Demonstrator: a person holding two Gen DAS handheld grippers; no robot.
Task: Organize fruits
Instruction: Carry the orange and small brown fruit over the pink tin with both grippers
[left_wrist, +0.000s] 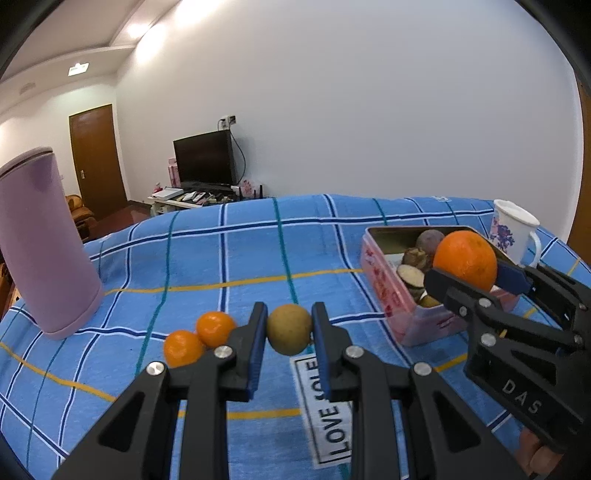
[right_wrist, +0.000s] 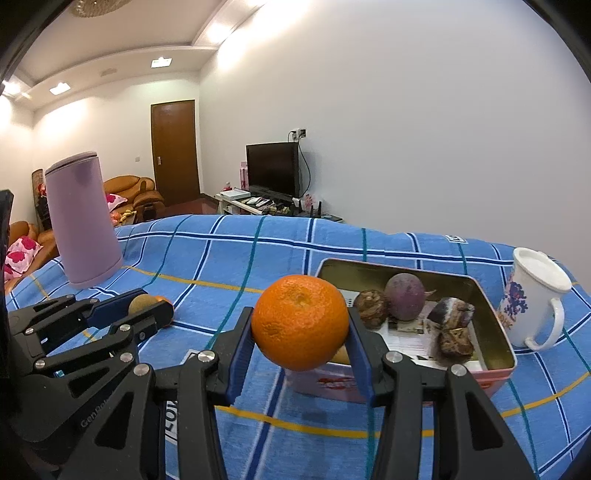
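Observation:
My left gripper (left_wrist: 289, 328) is shut on a small round brownish-yellow fruit (left_wrist: 289, 329), held just above the blue checked cloth. Two small tangerines (left_wrist: 199, 338) lie on the cloth right beside its left finger. My right gripper (right_wrist: 301, 328) is shut on a large orange (right_wrist: 301, 322), lifted near the front left corner of the pink tin box (right_wrist: 495, 373). The box holds a purple round fruit (right_wrist: 404, 297) and several dark brown pieces. In the right wrist view the left gripper (right_wrist: 147, 308) shows at the left with its fruit.
A tall lilac canister (left_wrist: 44, 240) stands at the cloth's far left. A white floral mug (right_wrist: 532, 306) stands right of the box. The blue checked cloth (left_wrist: 258, 251) covers the whole surface, with a "LOVE" label near my left gripper.

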